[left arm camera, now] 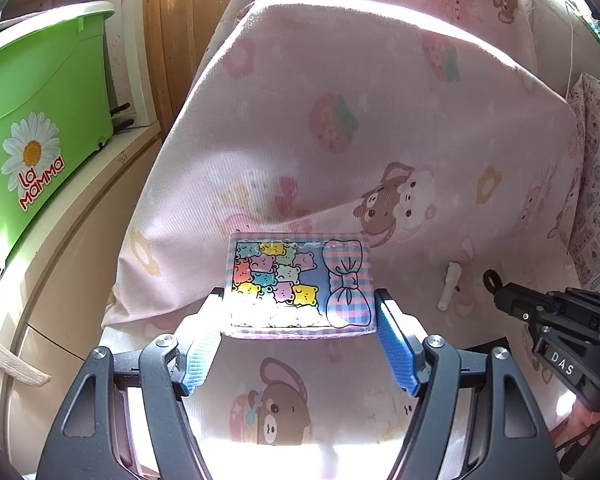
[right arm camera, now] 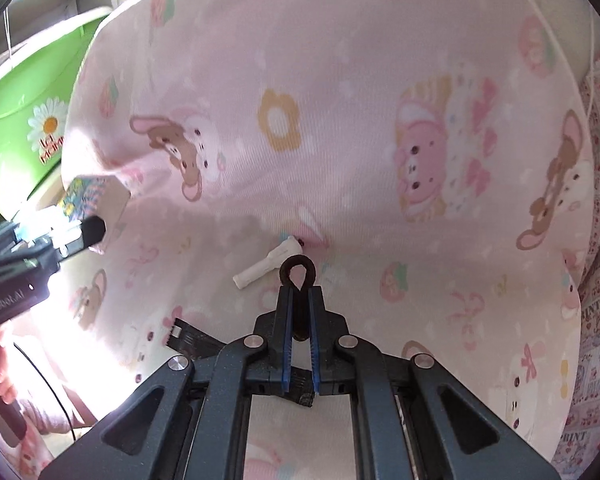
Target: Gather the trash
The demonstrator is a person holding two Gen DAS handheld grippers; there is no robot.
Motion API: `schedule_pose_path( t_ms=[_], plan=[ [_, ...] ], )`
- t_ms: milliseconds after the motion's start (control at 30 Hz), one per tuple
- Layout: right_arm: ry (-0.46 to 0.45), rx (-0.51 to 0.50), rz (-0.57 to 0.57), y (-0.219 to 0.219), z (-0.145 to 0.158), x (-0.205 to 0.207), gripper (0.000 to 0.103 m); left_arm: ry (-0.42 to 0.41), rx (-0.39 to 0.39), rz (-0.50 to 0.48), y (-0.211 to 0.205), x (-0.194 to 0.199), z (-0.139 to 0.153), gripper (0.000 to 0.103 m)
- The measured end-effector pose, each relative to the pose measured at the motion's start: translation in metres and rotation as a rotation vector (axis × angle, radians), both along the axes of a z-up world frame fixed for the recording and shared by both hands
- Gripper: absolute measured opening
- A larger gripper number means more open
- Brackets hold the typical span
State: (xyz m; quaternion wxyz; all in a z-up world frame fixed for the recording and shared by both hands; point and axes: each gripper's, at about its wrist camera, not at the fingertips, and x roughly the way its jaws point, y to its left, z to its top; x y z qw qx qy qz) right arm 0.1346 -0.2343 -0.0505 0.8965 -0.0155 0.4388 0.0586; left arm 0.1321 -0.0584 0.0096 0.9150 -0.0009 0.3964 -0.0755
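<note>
In the left wrist view the left gripper (left arm camera: 300, 320) has its jaws closed on a small packet (left arm camera: 300, 286) printed with coloured bears and a checked bow, held flat and lifted over the pink cartoon-print bedsheet (left arm camera: 380, 120). Behind it the sheet rises in a tall hump with a bright band of sun across its top, so whatever lies under it is hidden. To the left a green bin (left arm camera: 40, 120) with a daisy label stands on a pale ledge (left arm camera: 80, 216). A white tube (left arm camera: 449, 286) lies on the sheet to the right, and past it the right gripper (left arm camera: 496, 284) enters from the edge, with a dark ring showing at its tip. In the right wrist view the right gripper (right arm camera: 299, 292) has its jaws shut on a dark loop (right arm camera: 298, 272), whose lower end is lost between the blue pads. The tube (right arm camera: 266, 263) lies just beyond the loop, apart from it. A black strip lies on the sheet (right arm camera: 340, 80) by the gripper's left side, partly covered. At far left the left gripper (right arm camera: 86, 220) holds the packet (right arm camera: 88, 196) side-on, its print blurred, with the bin (right arm camera: 24, 120) behind it cut off by the frame.
</note>
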Motion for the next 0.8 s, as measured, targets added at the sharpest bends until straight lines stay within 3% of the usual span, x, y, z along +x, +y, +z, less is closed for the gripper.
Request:
schedule_pose_path(
  t_ms=[333, 500, 567, 700, 800],
  plan=[
    [-0.094, 0.019, -0.004, -0.006, 0.04, -0.052, 0.008, -0.051, -0.012, 0.029, 0.033, -0.027, 0.017, 0.071],
    [-0.091, 0.116, -0.031, -0.016, 0.056, -0.075, 0.008, -0.095, 0.033, 0.046, 0.04, -0.052, 0.026, 0.071],
    [-0.113, 0.097, -0.033, -0.019, 0.065, -0.091, 0.008, -0.095, 0.025, 0.029, 0.042, -0.059, 0.027, 0.071],
    [-0.118, 0.117, -0.022, -0.013, 0.068, -0.112, 0.008, -0.111, 0.039, 0.02, 0.039, -0.081, 0.024, 0.071],
    [-0.124, 0.097, -0.018, -0.004, 0.063, -0.126, 0.008, -0.094, 0.008, 0.006, 0.04, -0.097, 0.021, 0.071]
  ],
)
